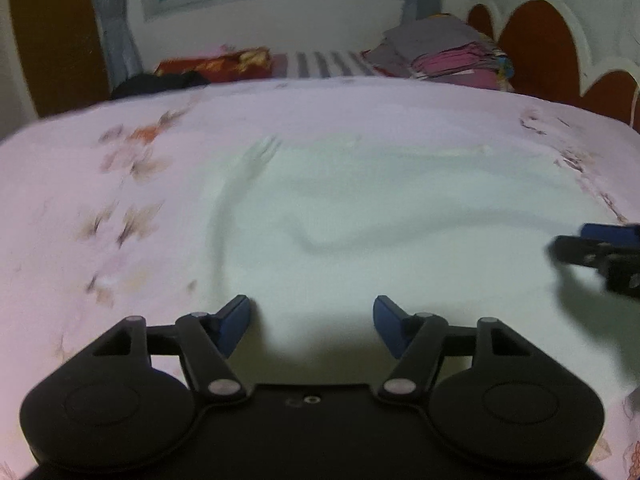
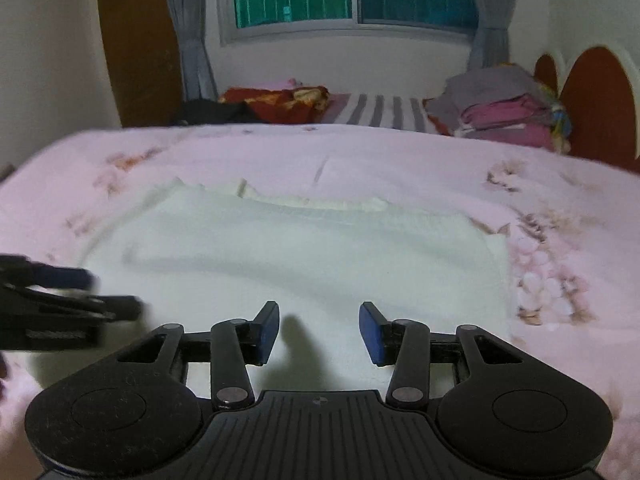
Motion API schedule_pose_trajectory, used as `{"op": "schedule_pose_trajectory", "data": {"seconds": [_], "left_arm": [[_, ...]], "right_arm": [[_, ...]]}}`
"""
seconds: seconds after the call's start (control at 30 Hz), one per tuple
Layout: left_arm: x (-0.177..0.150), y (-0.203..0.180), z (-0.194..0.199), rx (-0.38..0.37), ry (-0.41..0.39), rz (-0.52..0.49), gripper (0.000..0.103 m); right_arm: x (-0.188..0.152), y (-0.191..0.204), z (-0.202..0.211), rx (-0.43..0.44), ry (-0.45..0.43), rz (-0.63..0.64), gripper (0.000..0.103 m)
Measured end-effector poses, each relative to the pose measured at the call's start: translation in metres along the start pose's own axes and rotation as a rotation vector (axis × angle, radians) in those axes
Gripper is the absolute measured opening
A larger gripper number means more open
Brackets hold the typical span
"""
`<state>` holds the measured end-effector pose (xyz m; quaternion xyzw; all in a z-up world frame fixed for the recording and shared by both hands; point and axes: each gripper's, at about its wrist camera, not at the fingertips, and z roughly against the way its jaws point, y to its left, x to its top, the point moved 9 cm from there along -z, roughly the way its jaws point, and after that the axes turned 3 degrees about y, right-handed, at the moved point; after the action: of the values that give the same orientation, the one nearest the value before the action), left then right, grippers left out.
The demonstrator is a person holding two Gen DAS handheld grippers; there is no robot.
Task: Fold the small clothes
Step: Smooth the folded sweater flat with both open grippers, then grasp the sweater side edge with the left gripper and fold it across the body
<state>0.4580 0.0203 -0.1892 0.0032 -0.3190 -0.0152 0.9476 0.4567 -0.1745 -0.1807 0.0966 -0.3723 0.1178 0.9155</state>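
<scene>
A white garment (image 1: 392, 216) lies spread flat on the pink floral bedsheet (image 1: 100, 200); it also shows in the right wrist view (image 2: 304, 252), with a folded edge along its far side. My left gripper (image 1: 312, 324) is open and empty, just above the garment's near edge. My right gripper (image 2: 319, 330) is open and empty, also over the near part of the garment. The right gripper shows at the right edge of the left wrist view (image 1: 600, 252), and the left gripper at the left edge of the right wrist view (image 2: 60, 300). Both views are motion-blurred.
A stack of folded grey and pink clothes (image 2: 504, 112) sits at the far right by the brown headboard (image 2: 596, 104). A red patterned bundle (image 2: 276, 100), dark cloth (image 1: 160, 82) and a striped sheet (image 2: 380, 110) lie beyond the bed's far edge.
</scene>
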Motion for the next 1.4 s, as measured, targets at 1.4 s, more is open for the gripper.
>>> {"op": "schedule_pose_trajectory", "data": {"seconds": [1.4], "left_arm": [[-0.080, 0.030, 0.051, -0.395, 0.209, 0.504, 0.074]], "right_arm": [[-0.074, 0.029, 0.032, -0.069, 0.111, -0.065, 0.044]]}}
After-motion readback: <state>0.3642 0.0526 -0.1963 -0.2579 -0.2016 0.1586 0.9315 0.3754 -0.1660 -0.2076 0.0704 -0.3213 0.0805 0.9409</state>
